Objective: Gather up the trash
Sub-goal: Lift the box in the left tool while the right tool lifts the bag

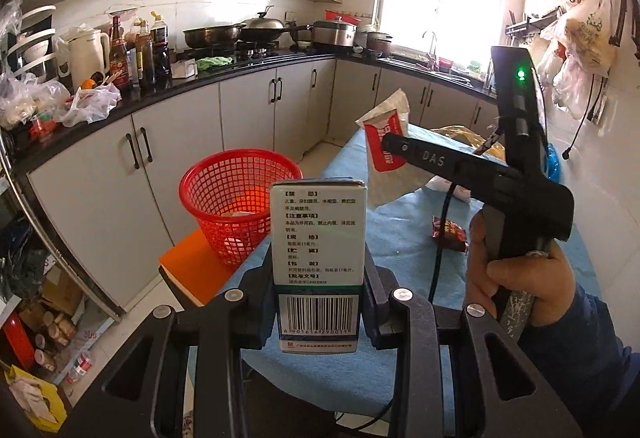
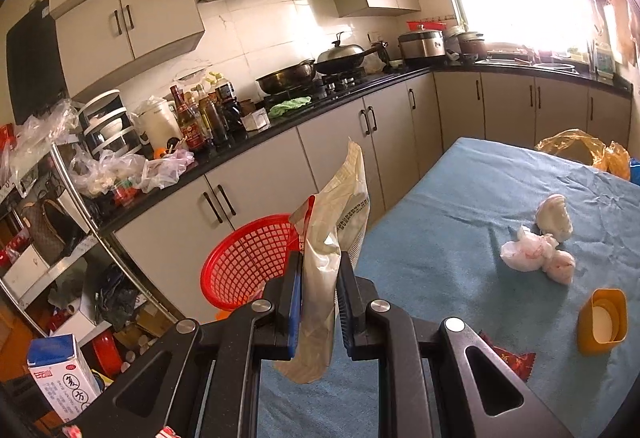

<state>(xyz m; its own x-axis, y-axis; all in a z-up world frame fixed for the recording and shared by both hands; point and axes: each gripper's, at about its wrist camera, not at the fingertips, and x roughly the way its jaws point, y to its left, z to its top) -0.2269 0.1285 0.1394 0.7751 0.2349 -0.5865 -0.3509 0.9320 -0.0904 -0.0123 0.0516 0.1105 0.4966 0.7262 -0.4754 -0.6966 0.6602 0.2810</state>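
Observation:
My left gripper is shut on a white medicine box with a barcode, held upright above the table's near-left edge. Just beyond it stands the red mesh basket on an orange stool, with a little trash inside. My right gripper is shut on a crumpled white-and-red food wrapper, which hangs between the pads over the table edge, close to the red mesh basket. The right gripper also shows in the left wrist view, carried by a hand, with the food wrapper in it.
A blue-covered table bears crumpled tissues, an orange cup, a red snack wrapper and yellow bags. A cluttered black counter runs along the left above grey cabinets. A metal rack stands left.

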